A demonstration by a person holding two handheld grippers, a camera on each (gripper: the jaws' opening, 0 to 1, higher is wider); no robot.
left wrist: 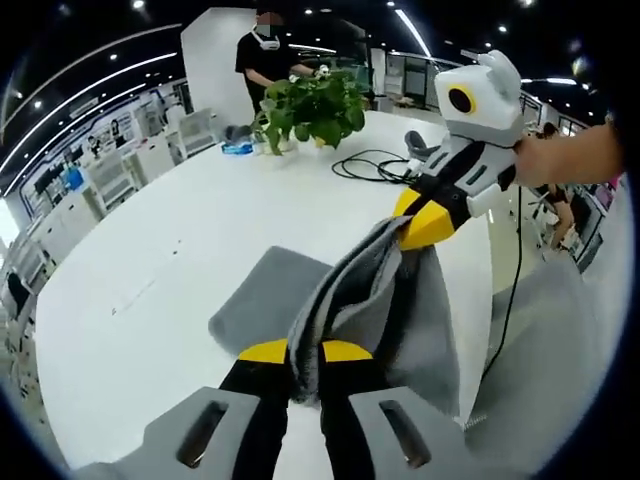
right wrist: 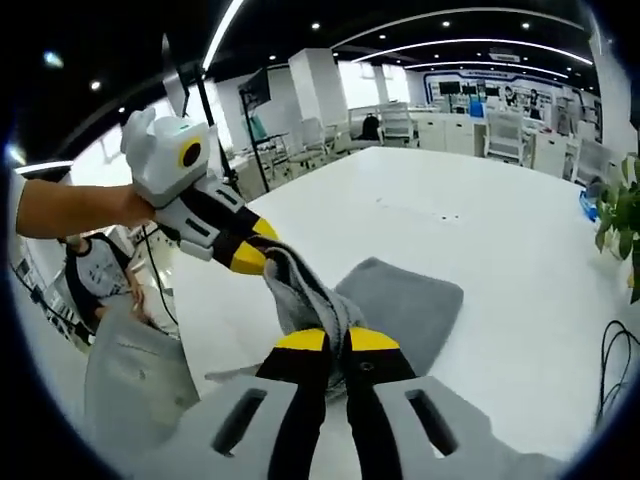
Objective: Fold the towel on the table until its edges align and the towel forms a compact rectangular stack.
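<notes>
Left gripper view: big white table (left wrist: 150, 270), and the grey towel (left wrist: 265, 295) lies partly flat on it, its near edge lifted clear. That edge is bunched between both tools: the left gripper (left wrist: 305, 352) is clenched on one corner, the right gripper (left wrist: 425, 225) grasps the other just beyond. Far off, a plant (left wrist: 310, 105) and a cable (left wrist: 375, 165).

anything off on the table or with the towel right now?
Nothing looks damaged or spilled. The gray towel is bunched and lifted at one edge, pinched by the left tool and the right tool, with the rest lying flat on the white table. A loose black cable lies near the potted plant.
</notes>
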